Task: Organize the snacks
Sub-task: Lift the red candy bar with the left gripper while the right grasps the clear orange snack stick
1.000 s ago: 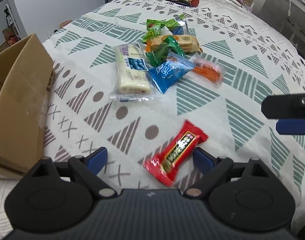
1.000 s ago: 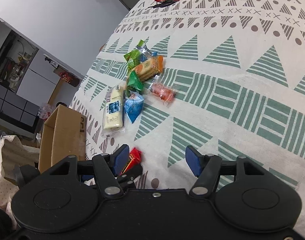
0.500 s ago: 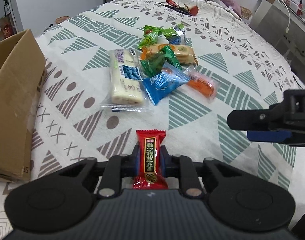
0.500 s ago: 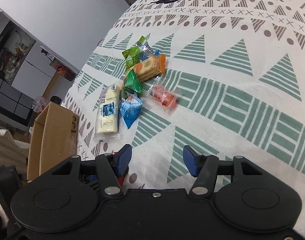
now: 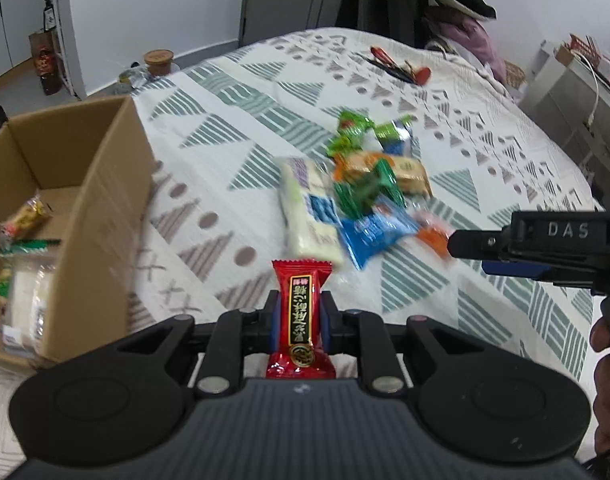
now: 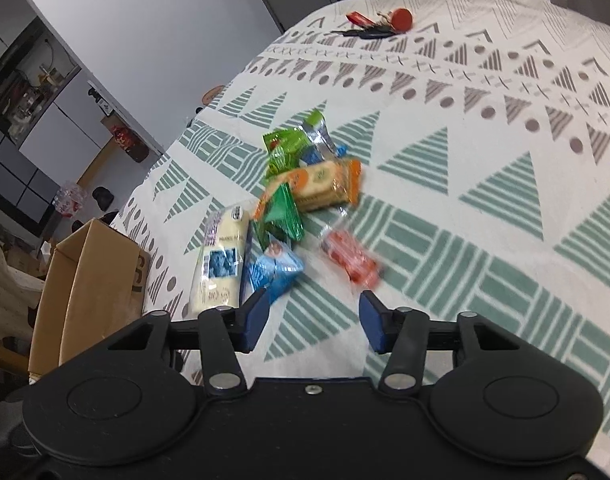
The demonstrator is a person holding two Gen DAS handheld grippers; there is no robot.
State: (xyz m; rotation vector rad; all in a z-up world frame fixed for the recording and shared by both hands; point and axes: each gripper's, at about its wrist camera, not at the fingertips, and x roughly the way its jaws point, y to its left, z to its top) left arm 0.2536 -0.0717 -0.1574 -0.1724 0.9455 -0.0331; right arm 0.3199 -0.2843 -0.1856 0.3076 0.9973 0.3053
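Unlike a second ago, the red candy (image 5: 301, 320) is pinched by the left gripper (image 5: 301, 316), lifted off the bedspread (image 5: 425, 292); right gripper (image 6: 313, 316) closing, empty.

Bare bedspread (image 5: 209, 168) between box (image 5: 101, 200) and snack pile (image 5: 365, 196): open passage. Box top open, wall upright beside pile's left. Right gripper (image 5: 469, 254) blocking pile's right side. Keys (image 6: 379, 26) far back, well clear.

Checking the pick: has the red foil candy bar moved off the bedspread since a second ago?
Yes. The red foil candy bar left the patterned bedspread, now clamped upright in the left gripper.
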